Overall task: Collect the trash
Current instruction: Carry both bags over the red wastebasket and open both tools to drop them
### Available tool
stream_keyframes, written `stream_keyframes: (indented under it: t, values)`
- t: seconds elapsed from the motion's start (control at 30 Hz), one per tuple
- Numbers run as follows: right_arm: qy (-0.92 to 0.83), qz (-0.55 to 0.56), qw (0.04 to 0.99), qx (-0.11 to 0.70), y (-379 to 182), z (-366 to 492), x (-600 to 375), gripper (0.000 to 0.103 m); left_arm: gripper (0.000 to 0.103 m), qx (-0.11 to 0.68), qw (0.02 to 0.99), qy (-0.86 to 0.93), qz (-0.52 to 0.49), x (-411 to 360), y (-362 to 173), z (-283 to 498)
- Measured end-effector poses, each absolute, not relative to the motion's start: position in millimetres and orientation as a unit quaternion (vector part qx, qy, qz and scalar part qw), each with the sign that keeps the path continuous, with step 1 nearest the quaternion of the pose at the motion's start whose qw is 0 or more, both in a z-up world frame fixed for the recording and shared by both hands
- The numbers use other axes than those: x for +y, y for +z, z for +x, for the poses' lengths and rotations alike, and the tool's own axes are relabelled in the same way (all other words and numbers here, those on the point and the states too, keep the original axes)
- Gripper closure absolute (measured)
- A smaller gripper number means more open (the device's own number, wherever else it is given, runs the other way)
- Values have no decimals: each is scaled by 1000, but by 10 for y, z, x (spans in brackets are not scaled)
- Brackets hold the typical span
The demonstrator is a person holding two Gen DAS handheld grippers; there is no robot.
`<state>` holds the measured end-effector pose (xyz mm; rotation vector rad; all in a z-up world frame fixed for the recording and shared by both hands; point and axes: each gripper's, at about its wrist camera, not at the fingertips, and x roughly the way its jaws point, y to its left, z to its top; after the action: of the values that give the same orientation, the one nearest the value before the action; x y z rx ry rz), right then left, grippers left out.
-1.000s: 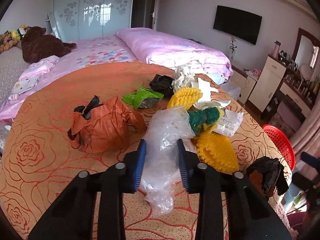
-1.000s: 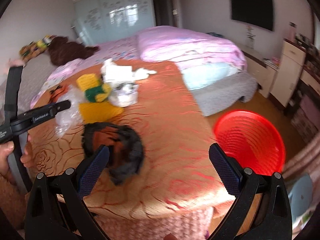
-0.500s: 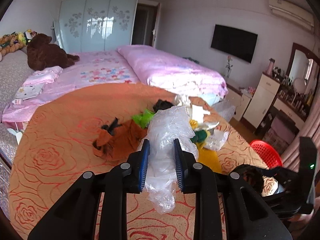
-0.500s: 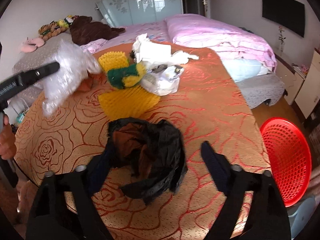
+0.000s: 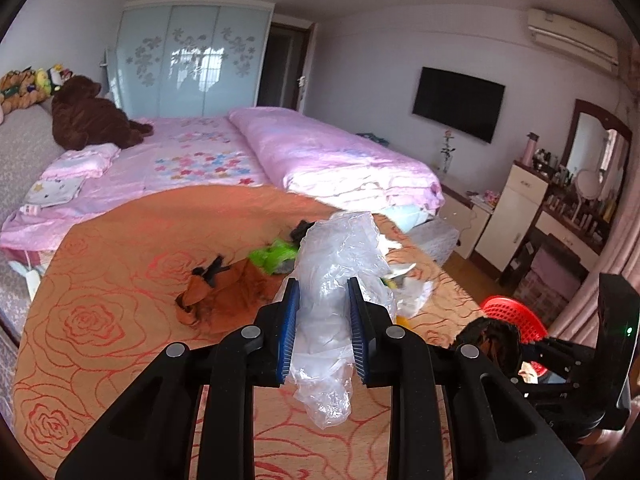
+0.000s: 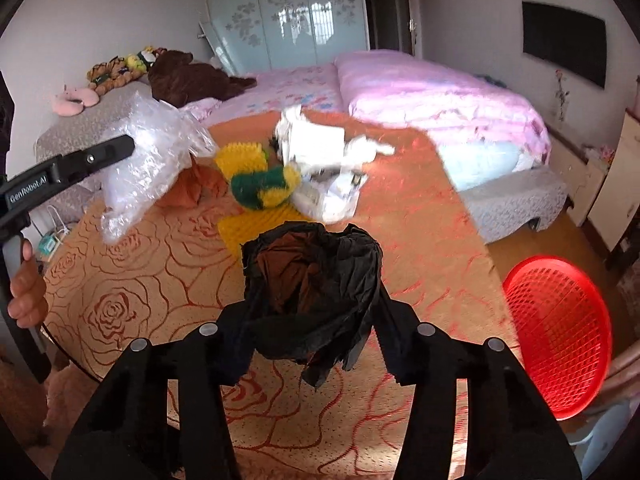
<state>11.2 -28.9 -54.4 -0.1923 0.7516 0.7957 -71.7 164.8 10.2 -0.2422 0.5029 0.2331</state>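
The left gripper [image 5: 323,332] pinches a crumpled clear plastic bag [image 5: 340,264], light and slippery, above the orange rose-patterned tablecloth [image 5: 100,320]. The right gripper [image 6: 312,320], jaws just closing, clamps a soft black-and-brown crumpled bag [image 6: 312,280] mid-bulk, near the red mesh basket [image 6: 556,336].

Two grippers: left gripper [image 5: 323,330], right gripper [image 6: 312,322]. One clear bag [image 5: 340,276], one black bag [image 6: 316,292], one orange bag [image 5: 224,296], one green wrapper [image 5: 274,256]. One red basket [image 6: 556,336]. Yellow sponges, two or three, hard to separate [image 6: 240,158]. White paper pile, uncountable [image 6: 316,140].
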Motion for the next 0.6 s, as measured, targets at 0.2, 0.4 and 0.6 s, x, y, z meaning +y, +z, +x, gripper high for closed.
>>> stream_keyframes:
  t: [0.2,0.4,0.6]
  values:
    - [345,-83,875,329,-312,197,-502,54,80,251,958,90,-109,1478,140,-580]
    - [296,-61,896,324,-203,430,-832,54,80,260,959,60,-94,1238,141,-335]
    - [256,-47,912,317,-135,586,-1123,53,80,272,959,33,-77,930,111,-27]
